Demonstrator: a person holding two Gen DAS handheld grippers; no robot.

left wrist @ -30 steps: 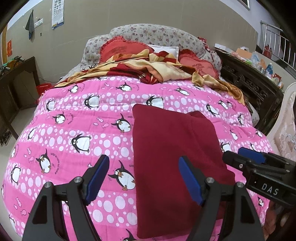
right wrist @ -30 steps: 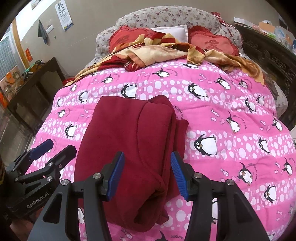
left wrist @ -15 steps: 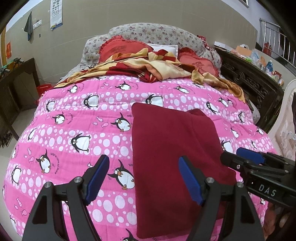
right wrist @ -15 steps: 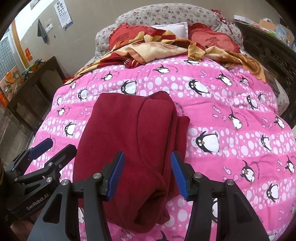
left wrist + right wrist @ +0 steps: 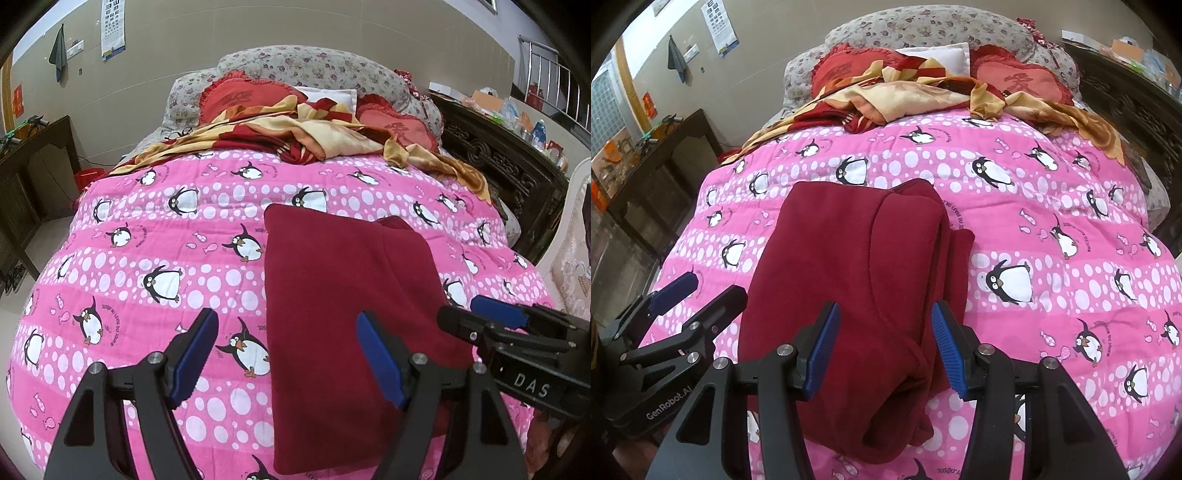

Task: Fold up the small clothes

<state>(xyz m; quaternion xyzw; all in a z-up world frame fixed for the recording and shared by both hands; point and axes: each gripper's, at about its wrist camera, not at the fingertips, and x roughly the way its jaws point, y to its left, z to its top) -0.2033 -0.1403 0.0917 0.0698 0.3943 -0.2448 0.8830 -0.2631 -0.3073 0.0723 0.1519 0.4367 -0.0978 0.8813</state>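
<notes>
Pink bedding filled both views: a quilt (image 5: 207, 258) printed with penguins, white dots and small fish lay over the bed. Beside some penguins ran tiny print, partly readable in the right wrist view as "AU LEVER DU JOUR". At the far end lay a yellow and red blanket (image 5: 314, 136), two red heart cushions (image 5: 1023, 79) each bearing a Chinese character, and a floral bolster (image 5: 306, 66). On the far wall hung a chart (image 5: 112, 29), its print too small to read.

A dark red garment (image 5: 340, 295) lay folded on the near part of the quilt, a long rectangle running near to far. In the right wrist view its layered edges showed along its right side (image 5: 849, 266).

The left gripper (image 5: 286, 354) hovered over the garment's left edge, its blue pads spread wide apart and holding nothing. The right gripper (image 5: 882, 347) hung above the garment's near end, pads likewise apart and empty. Seen from the left wrist, the right gripper's body read "DAS"; seen from the right wrist, the left gripper's body read "GenRobot.AI".
</notes>
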